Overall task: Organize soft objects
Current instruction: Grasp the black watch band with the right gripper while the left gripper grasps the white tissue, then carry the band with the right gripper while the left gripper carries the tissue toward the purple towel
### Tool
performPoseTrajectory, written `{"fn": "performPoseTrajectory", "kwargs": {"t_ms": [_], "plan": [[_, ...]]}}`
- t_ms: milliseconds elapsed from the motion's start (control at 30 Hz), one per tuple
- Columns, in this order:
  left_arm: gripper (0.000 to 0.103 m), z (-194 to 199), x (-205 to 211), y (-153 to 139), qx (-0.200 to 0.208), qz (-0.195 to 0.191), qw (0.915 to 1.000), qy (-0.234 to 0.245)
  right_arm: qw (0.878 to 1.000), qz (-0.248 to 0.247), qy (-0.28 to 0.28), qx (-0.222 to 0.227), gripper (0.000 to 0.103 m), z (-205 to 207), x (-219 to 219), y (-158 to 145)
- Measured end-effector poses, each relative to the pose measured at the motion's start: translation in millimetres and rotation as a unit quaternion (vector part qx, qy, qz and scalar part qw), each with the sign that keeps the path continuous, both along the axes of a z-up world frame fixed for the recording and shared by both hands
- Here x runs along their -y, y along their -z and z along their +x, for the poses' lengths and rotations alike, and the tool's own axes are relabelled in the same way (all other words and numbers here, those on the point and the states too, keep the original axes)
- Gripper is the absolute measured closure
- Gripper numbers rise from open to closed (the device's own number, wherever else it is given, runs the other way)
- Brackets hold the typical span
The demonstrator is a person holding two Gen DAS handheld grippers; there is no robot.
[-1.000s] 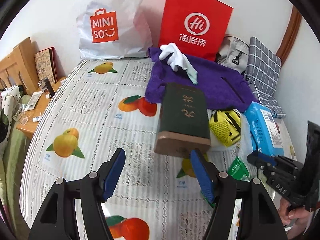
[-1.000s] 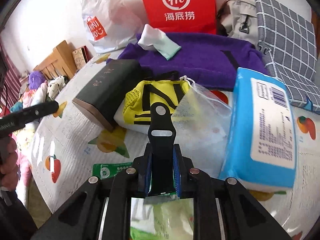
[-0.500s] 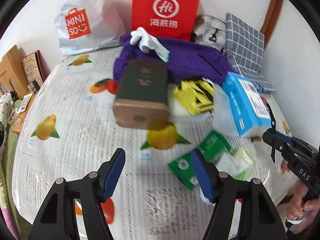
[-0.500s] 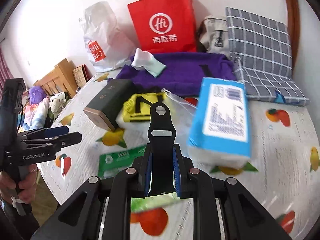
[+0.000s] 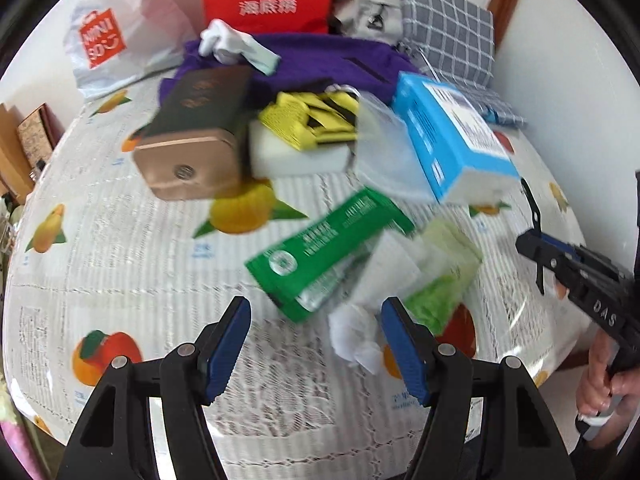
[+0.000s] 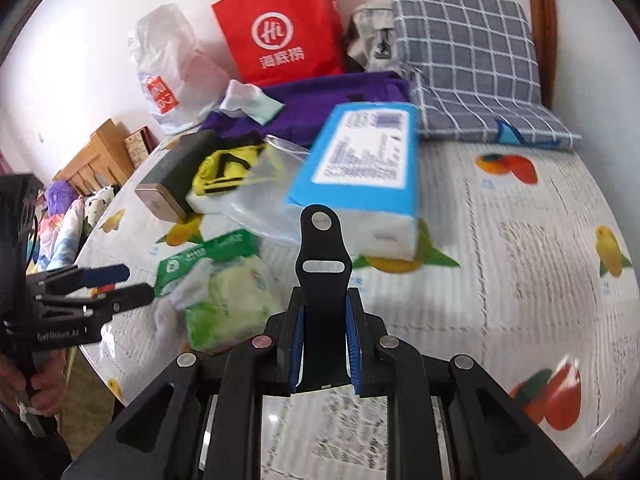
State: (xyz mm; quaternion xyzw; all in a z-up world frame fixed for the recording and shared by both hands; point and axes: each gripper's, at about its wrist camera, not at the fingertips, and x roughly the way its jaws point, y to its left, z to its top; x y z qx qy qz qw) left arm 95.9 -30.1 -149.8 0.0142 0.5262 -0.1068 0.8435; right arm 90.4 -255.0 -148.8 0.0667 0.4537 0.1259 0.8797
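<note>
1. Soft objects lie heaped toward the far side of a bed whose fruit-print cover [image 5: 120, 264] fills both views: a purple towel [image 5: 320, 60] at the back with a white cloth [image 5: 236, 42] on it, a yellow-and-black mesh pouch [image 5: 308, 120] on a white foam block [image 5: 300, 156], a clear plastic bag [image 5: 384, 152] and a blue tissue pack [image 5: 452, 136].
2. Nearer the front edge, a green packet [image 5: 328, 240] rests against a pale green wipes pack [image 5: 444, 280], with crumpled white tissue [image 5: 356, 332] spilling toward the camera.
3. A dark box with a gold end [image 5: 188, 132] sits left of the foam block, touching it.
4. Left gripper [image 5: 316, 344], seen from its own camera, hovers above the cover just short of the crumpled tissue, blue pads spread apart and nothing between them.
5. Right gripper [image 6: 324, 340] is clenched on a black strap-like piece [image 6: 322, 264] that stands up between its blue pads; it sits over bare cover in front of the tissue pack.
6. Each gripper shows at the edge of the other's view, a hand [image 5: 600, 376] wrapped around the right one's handle.
7. Against the wall stand a red paper bag [image 6: 280, 28], a white plastic shopping bag [image 6: 168, 68], a grey bag [image 6: 372, 36] and a grey checked cushion [image 6: 468, 52].
</note>
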Motion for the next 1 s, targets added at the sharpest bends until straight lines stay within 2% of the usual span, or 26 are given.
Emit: {"fn": "performPoseTrajectory", "kwargs": {"t_ms": [100,200,333,367,467,533,733,1000], "plan": [[0.039,-2,8,6,-0.008,0.011,0.9999,0.009,1.000,0.000,0.009,-0.009,0.084,0,8,9],[0.044,-2,14,11,-0.016,0.004,0.9997,0.019,1.000,0.007,0.013,-0.016,0.084,1,13,12],[0.059,-3,22,20,-0.027,0.015,0.9992,0.025,1.000,0.005,0.017,-0.019,0.084,4,16,16],[0.067,-4,24,22,-0.028,0.023,0.9990,0.027,1.000,0.004,0.017,-0.020,0.084,4,16,17],[0.080,-4,24,22,-0.019,0.041,0.9987,0.022,1.000,0.005,0.017,-0.021,0.084,3,17,19],[0.081,-4,21,19,-0.019,0.030,0.9991,0.021,0.999,0.007,0.020,-0.024,0.084,3,19,20],[0.081,-4,5,9,-0.007,0.030,0.9995,0.002,0.999,0.005,0.021,-0.030,0.084,-1,20,23],[0.081,-4,-30,-3,0.000,0.013,0.9989,-0.046,0.999,0.001,0.019,-0.043,0.084,-4,15,26]]}}
